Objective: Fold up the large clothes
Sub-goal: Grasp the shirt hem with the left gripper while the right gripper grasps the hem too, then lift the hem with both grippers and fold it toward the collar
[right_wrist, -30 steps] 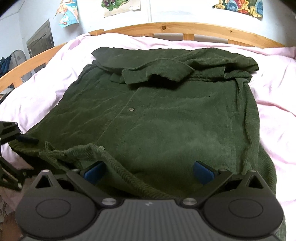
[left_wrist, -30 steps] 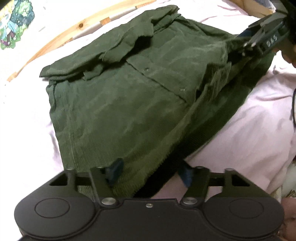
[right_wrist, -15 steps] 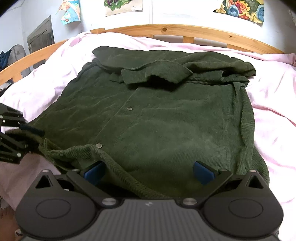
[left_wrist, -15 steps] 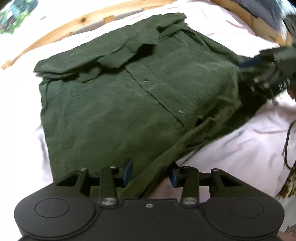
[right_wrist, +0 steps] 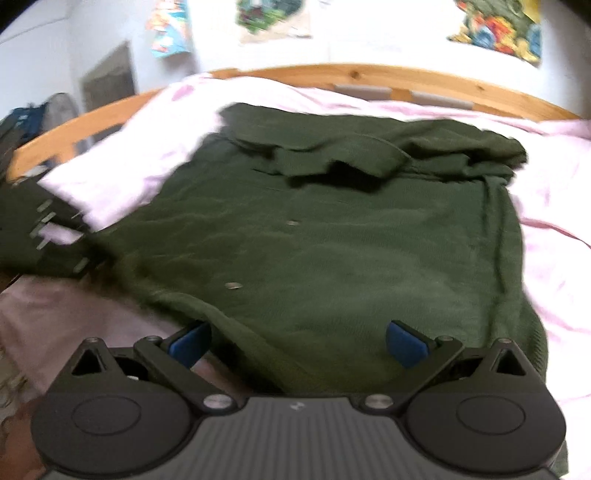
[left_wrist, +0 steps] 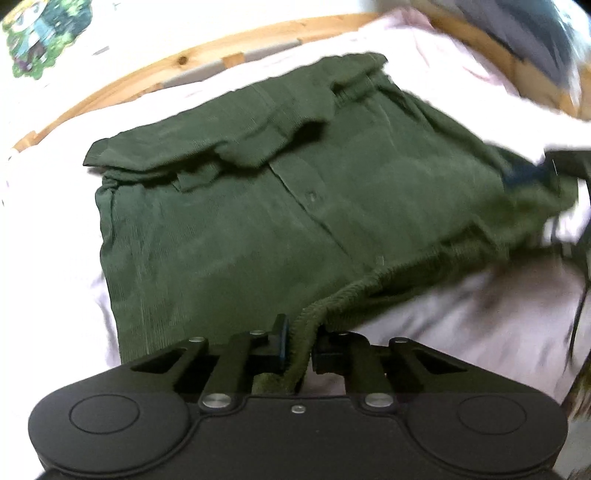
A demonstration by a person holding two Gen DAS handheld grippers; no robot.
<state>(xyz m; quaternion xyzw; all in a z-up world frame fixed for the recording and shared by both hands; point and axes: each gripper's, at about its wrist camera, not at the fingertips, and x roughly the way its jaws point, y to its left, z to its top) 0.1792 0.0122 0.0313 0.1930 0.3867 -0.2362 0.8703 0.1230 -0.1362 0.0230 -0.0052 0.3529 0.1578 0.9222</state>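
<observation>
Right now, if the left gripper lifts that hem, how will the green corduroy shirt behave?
Likely floppy: the green corduroy shirt already sags from the closing left gripper. Probably heavyish, given thick folded layers near the collar. The ribbed cloth shouldn't slip much.

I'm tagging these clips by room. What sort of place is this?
Most likely a bedroom: a green corduroy shirt lies on a pink sheet within a wooden bed frame, with colourful pictures on the wall.

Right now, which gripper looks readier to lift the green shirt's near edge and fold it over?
The left gripper: its jaws are closing on the shirt hem. The right gripper stands wide open, with cloth between its fingers but ungripped.
</observation>
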